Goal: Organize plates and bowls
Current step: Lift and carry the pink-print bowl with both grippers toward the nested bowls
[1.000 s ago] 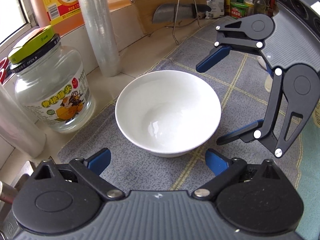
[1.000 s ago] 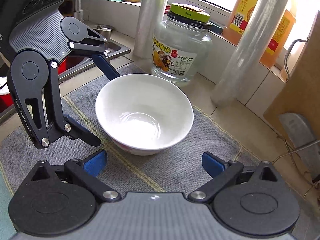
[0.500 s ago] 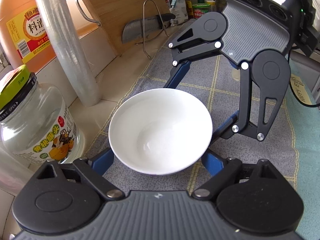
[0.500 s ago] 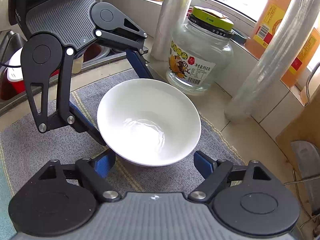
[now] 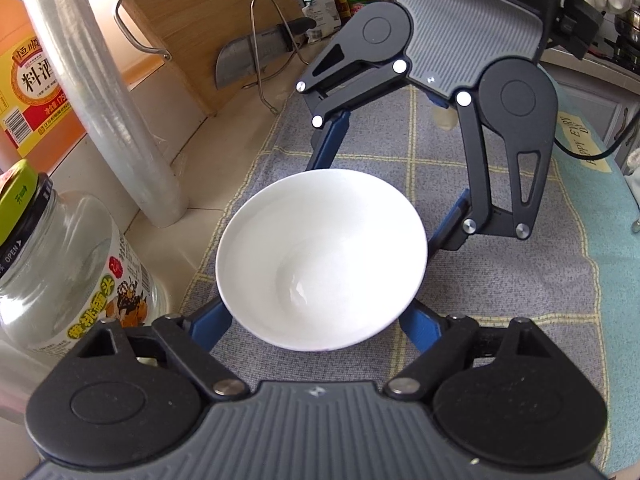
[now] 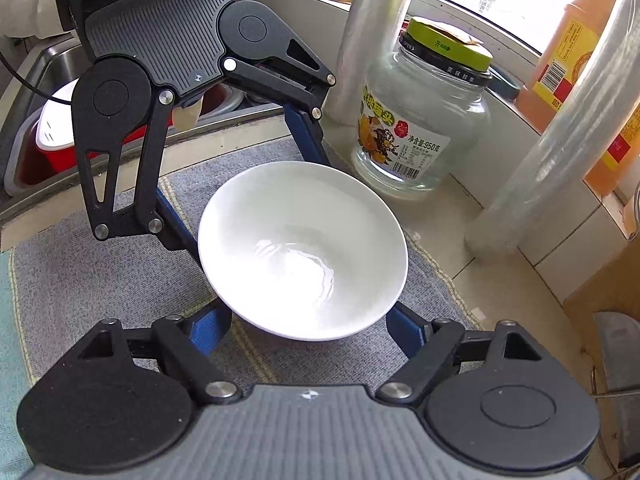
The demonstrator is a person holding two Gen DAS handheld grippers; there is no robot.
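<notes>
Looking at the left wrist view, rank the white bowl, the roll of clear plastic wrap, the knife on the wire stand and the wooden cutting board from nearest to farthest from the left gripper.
1. White bowl: between the left gripper's closing fingers.
2. Roll of clear plastic wrap: left, on the counter.
3. Knife on the wire stand and wooden cutting board: far back, leaning at the wall; too close to call.

Two matching handheld grippers: the left gripper (image 5: 316, 322) and right gripper (image 6: 308, 326) each pair a ribbed grey body with round black hubs, black link arms, silver pivot screws and blue fingers (image 5: 210, 324). A black cable trails at right.
</notes>
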